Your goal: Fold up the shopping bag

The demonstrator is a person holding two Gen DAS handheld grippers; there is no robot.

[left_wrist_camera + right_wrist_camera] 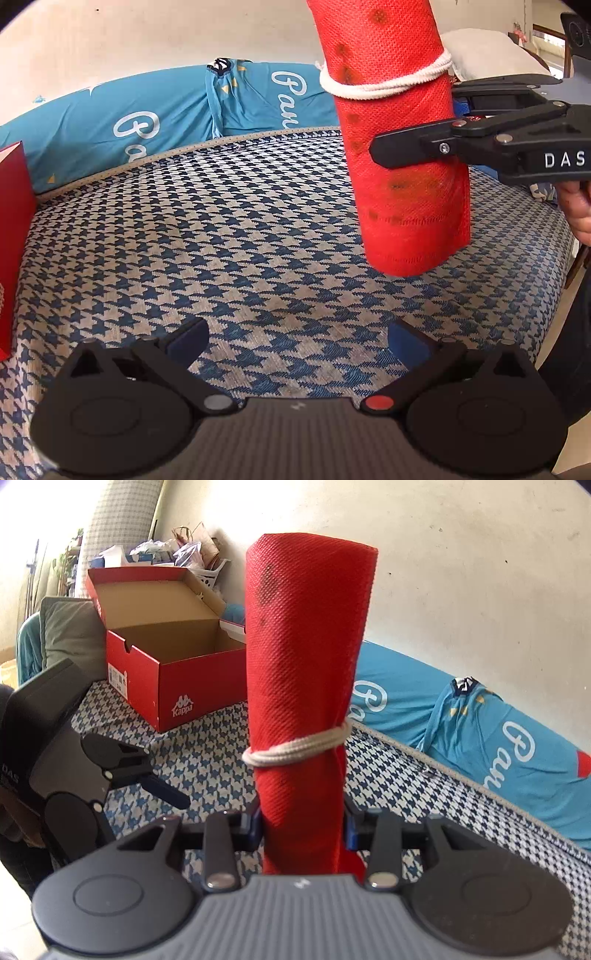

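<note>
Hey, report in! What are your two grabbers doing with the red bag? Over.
Right gripper shut on rolled red bag, white cord round it. Left gripper open, empty. Nothing in the way.

Matt woven-look red bag (pixel 303 686), cardboard box (pixel 173 672)

Both claws are matte black plastic with round hinge housings, ribbed grey bodies and blue pads on the fingers, the left claw (pixel 295 341) showing one grey and one red pivot cap, the right claw (pixel 303 825) silver screw heads and white "DAS" lettering.
</note>
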